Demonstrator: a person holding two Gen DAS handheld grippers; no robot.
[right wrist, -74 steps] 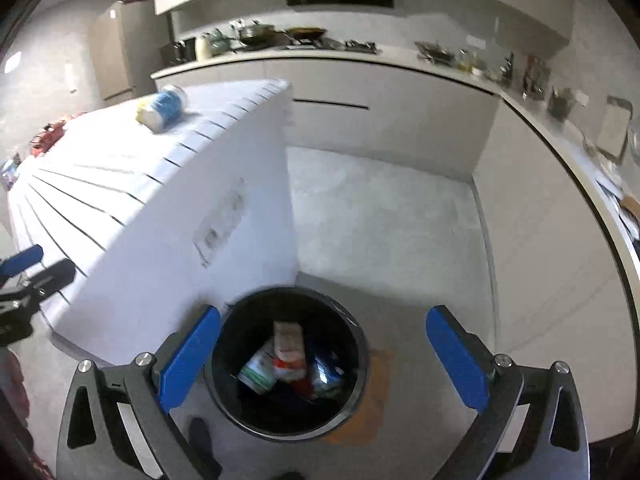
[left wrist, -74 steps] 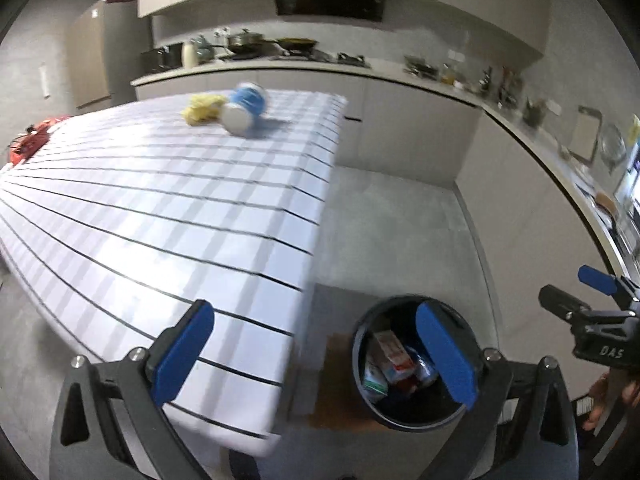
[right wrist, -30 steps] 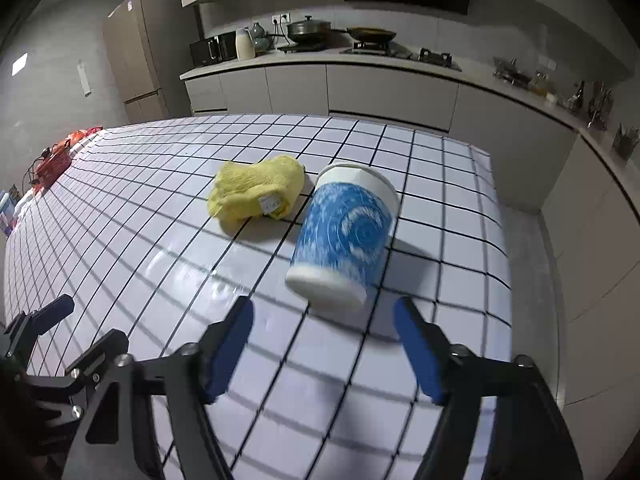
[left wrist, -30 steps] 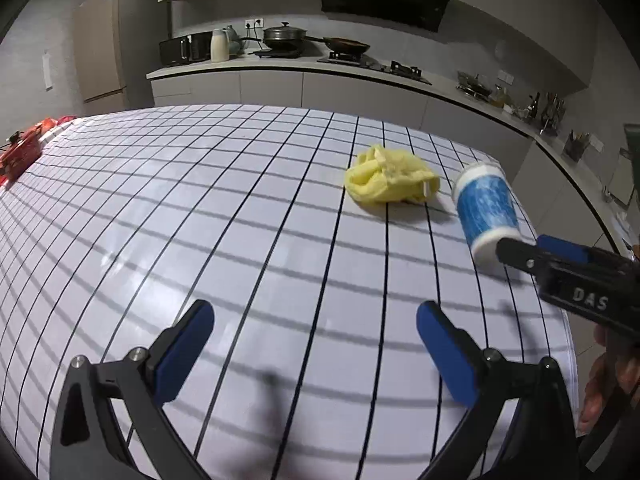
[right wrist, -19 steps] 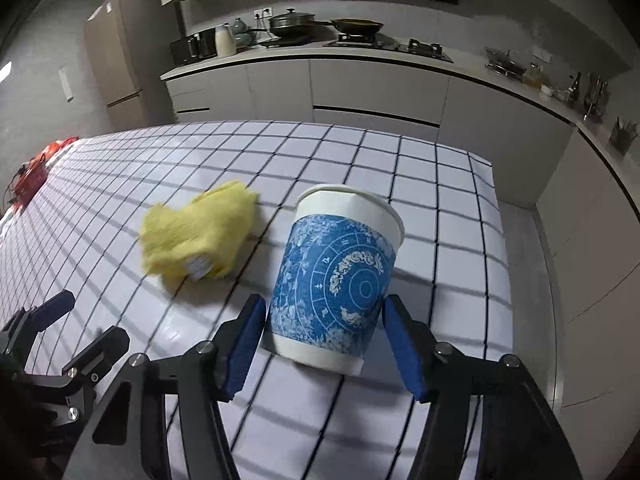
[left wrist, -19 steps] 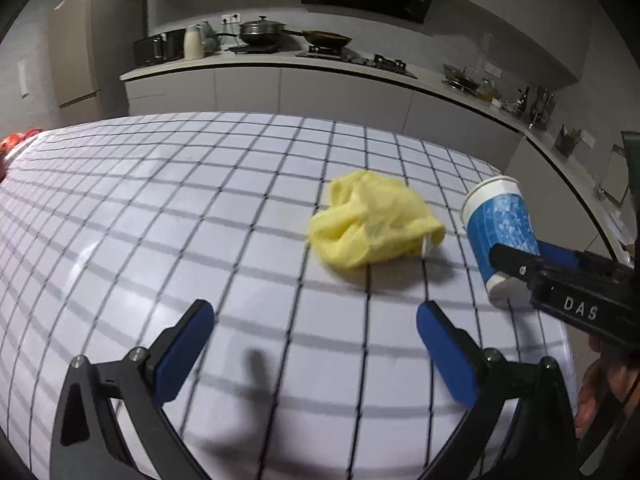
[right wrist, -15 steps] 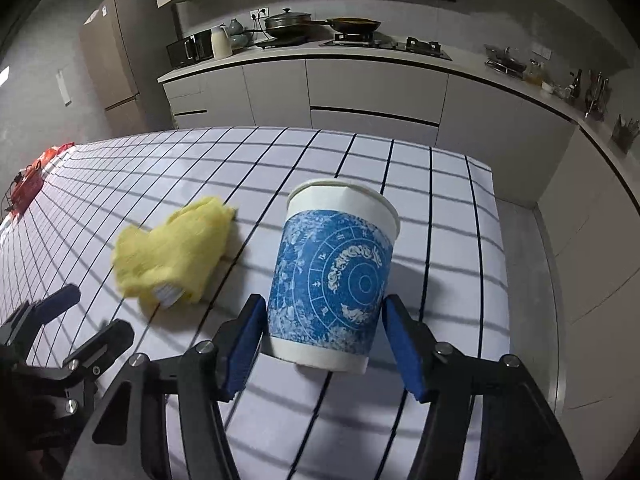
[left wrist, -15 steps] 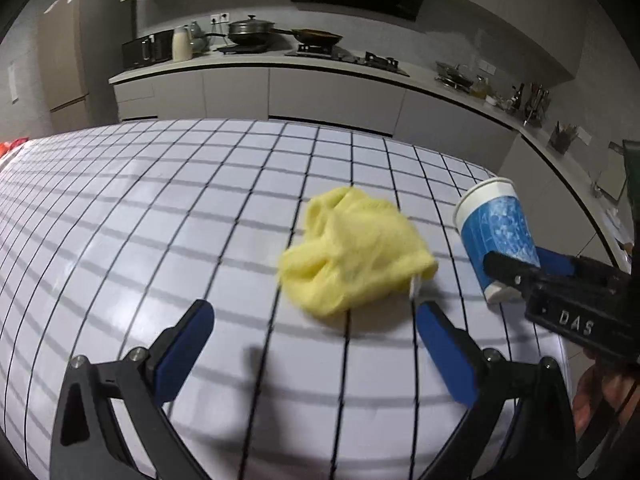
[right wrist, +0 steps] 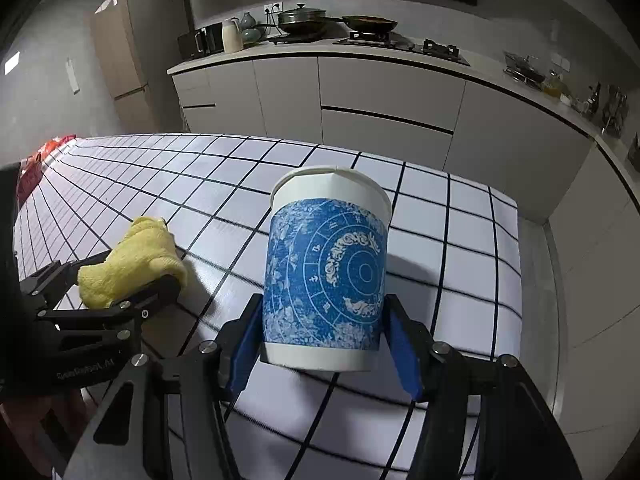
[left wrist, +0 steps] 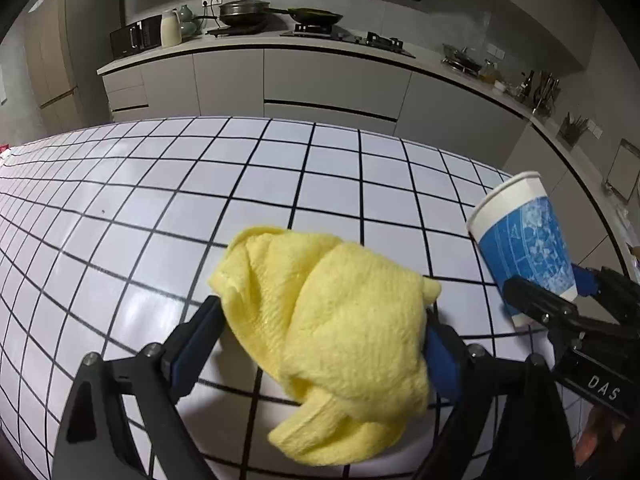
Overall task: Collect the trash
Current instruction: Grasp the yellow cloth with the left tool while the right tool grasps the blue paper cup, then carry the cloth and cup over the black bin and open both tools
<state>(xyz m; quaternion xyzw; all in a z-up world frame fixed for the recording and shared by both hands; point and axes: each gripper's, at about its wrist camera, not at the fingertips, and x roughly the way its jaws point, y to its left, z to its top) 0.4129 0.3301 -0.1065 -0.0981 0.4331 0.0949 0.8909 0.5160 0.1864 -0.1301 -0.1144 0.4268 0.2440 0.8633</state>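
Each tool is a matte black frame of angular, triangulated struts with open cut-outs, joined by round silver screw heads, and each ends in two flat blue finger pads; on the left tool (left wrist: 323, 330) one blue pad (left wrist: 439, 354) shows beside a silver screw. The right tool (right wrist: 325, 338) has the same black struts and blue pads (right wrist: 403, 354), and its body carries white letters "DAS" in the left wrist view. A bit of bare skin of the right hand (left wrist: 596, 438) shows under that body, and the left tool's side bears small pale lettering too blurred to read.
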